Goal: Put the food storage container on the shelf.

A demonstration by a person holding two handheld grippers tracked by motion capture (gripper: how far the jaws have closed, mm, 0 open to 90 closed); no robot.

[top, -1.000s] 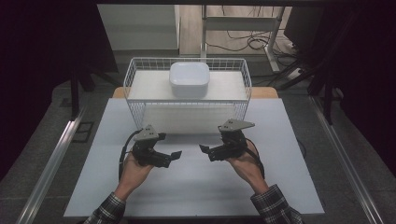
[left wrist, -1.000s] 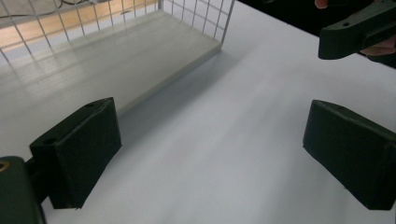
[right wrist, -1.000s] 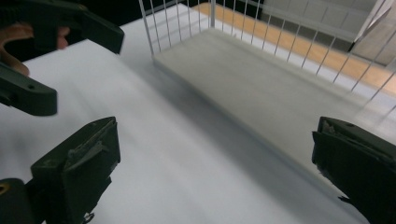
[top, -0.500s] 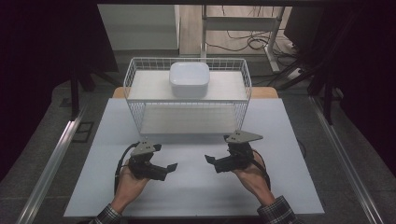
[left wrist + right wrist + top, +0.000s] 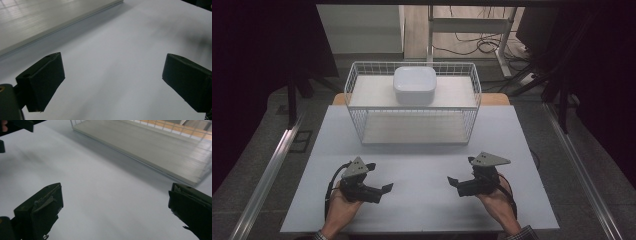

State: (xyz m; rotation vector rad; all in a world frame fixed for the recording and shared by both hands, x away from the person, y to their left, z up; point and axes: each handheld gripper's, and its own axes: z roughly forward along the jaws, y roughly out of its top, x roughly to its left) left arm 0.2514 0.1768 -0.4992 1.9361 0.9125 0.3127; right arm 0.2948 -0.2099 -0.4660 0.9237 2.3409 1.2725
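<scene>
Left gripper [image 5: 384,188] and right gripper [image 5: 454,181], both spread wide and empty, face each other over pale grey tabletop [image 5: 422,165]. High view adds white square bowl [image 5: 414,85] atop white wire basket [image 5: 412,107], well beyond; gripper views catch basket's base board.

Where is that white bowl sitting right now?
In the high view the white bowl sits upside down on the top shelf of the white wire rack at the far side of the table, near the shelf's middle, well beyond both grippers.
</scene>
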